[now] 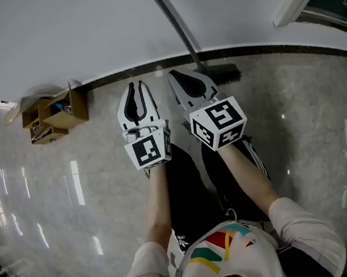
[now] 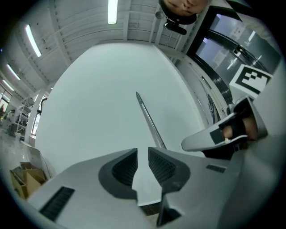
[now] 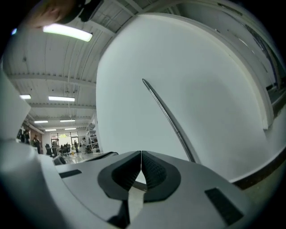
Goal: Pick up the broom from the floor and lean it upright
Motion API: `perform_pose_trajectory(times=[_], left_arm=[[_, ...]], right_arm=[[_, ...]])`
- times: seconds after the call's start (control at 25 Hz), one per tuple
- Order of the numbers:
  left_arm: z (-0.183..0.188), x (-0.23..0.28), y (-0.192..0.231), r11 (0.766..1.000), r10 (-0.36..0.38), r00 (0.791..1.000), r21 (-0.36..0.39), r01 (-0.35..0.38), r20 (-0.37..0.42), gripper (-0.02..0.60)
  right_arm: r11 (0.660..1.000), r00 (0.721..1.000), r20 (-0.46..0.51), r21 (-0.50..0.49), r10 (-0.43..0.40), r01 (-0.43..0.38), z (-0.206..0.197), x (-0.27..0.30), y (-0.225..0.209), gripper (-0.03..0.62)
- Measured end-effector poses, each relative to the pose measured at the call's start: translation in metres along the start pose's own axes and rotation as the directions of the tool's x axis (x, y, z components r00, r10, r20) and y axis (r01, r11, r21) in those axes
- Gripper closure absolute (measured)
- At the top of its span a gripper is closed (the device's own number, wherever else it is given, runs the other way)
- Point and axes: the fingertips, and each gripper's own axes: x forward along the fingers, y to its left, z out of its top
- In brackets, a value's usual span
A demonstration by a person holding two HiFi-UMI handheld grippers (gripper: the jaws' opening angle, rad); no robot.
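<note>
While near the broom (image 1: pixel 222 73), left gripper (image 1: pixel 137 86) beside right gripper (image 1: pixel 174 75), both outstretched.

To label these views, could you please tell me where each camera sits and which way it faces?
Head view: head-mounted, steeply down at floor; arms, legs, left gripper, right gripper show.
Left gripper view: on that gripper, facing the wall; its fingers, right gripper show.
Right gripper view: likewise; its fingers show.
All share the broom.

The broom (image 1: pixel 179 29) stands leaning against the white wall. Its dark bristle head rests on the floor's far edge, at the wall's base, and its thin grey metal handle slants upward.
</note>
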Motion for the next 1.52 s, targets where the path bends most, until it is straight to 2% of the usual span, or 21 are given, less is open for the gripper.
perform_pose_trajectory(times=[0.2, 0.28, 0.4, 0.52, 0.6, 0.68, 0.84, 0.92, 1.0, 1.04, 1.12, 1.2, 1.28, 1.4, 1.52], left_arm=[[-0.01, 0.0, 0.009, 0.997, 0.041, 0.999, -0.062, -0.042, -0.016, 0.46], [-0.006, -0.013, 0.008, 0.995, 0.045, 0.998, -0.085, -0.048, -0.042, 0.46], [0.035, -0.02, 0.016, 0.988, 0.069, 0.996, -0.131, -0.076, -0.06, 0.462], [0.098, -0.015, 0.018, 0.989, 0.085, 0.988, -0.106, -0.099, -0.126, 0.494], [0.144, -0.016, 0.02, 0.986, 0.101, 0.978, -0.111, -0.123, -0.185, 0.515], [0.204, -0.013, 0.017, 0.985, 0.098, 0.975, -0.124, -0.124, -0.199, 0.536], [0.351, 0.0, -0.001, 0.98, 0.064, 0.969, -0.17, -0.106, -0.239, 0.537], [0.425, 0.008, -0.008, 0.964, 0.046, 0.967, -0.241, -0.108, -0.251, 0.536], [0.483, 0.018, -0.001, 0.937, 0.058, 0.958, -0.316, -0.149, -0.279, 0.536], [0.509, 0.019, 0.003, 0.929, 0.067, 0.956, -0.331, -0.164, -0.285, 0.536], [0.555, 0.014, 0.006, 0.942, 0.069, 0.961, -0.299, -0.151, -0.267, 0.537], [0.589, 0.002, 0.001, 0.967, 0.051, 0.973, -0.233, -0.105, -0.227, 0.536], [0.612, -0.011, -0.006, 0.977, 0.024, 0.982, -0.203, -0.062, -0.187, 0.536], [0.633, -0.03, -0.014, 0.984, -0.007, 0.991, -0.177, -0.017, -0.135, 0.535], [0.645, -0.053, -0.019, 0.989, -0.03, 0.993, -0.149, 0.013, -0.113, 0.536]], right_arm=[[1.0, 0.999, 0.021, 0.005, 0.029, -0.029, -0.007, 0.006, 0.008, 0.58], [0.997, 0.998, 0.0, 0.054, 0.06, -0.06, -0.01, 0.003, 0.02, 0.58], [0.998, 0.999, -0.036, 0.052, 0.028, -0.026, 0.011, -0.001, 0.034, 0.58], [0.996, 0.981, -0.194, 0.091, 0.0, 0.018, 0.038, -0.011, 0.047, 0.58], [0.992, 0.966, -0.259, 0.121, 0.008, 0.024, 0.076, -0.027, 0.062, 0.58], [0.994, 0.957, -0.29, 0.104, 0.012, 0.019, 0.131, -0.047, 0.079, 0.58], [0.998, 0.929, -0.369, 0.067, 0.013, 0.012, 0.267, -0.09, 0.11, 0.58], [1.0, 0.912, -0.41, -0.011, -0.001, -0.004, 0.342, -0.113, 0.125, 0.58], [0.995, 0.918, -0.396, -0.101, -0.03, -0.011, 0.422, -0.125, 0.136, 0.58], [0.992, 0.926, -0.374, -0.126, -0.047, -0.001, 0.459, -0.13, 0.143, 0.58], [0.99, 0.945, -0.32, -0.137, -0.065, 0.021, 0.515, -0.14, 0.157, 0.58], [0.99, 0.962, -0.266, -0.137, -0.061, 0.025, 0.548, -0.149, 0.172, 0.58], [0.986, 0.974, -0.222, -0.167, -0.054, 0.017, 0.564, -0.158, 0.184, 0.58], [0.976, 0.98, -0.188, -0.216, -0.064, 0.022, 0.567, -0.168, 0.195, 0.58], [0.981, 0.981, -0.178, -0.19, -0.082, 0.048, 0.56, -0.185, 0.208, 0.58]])
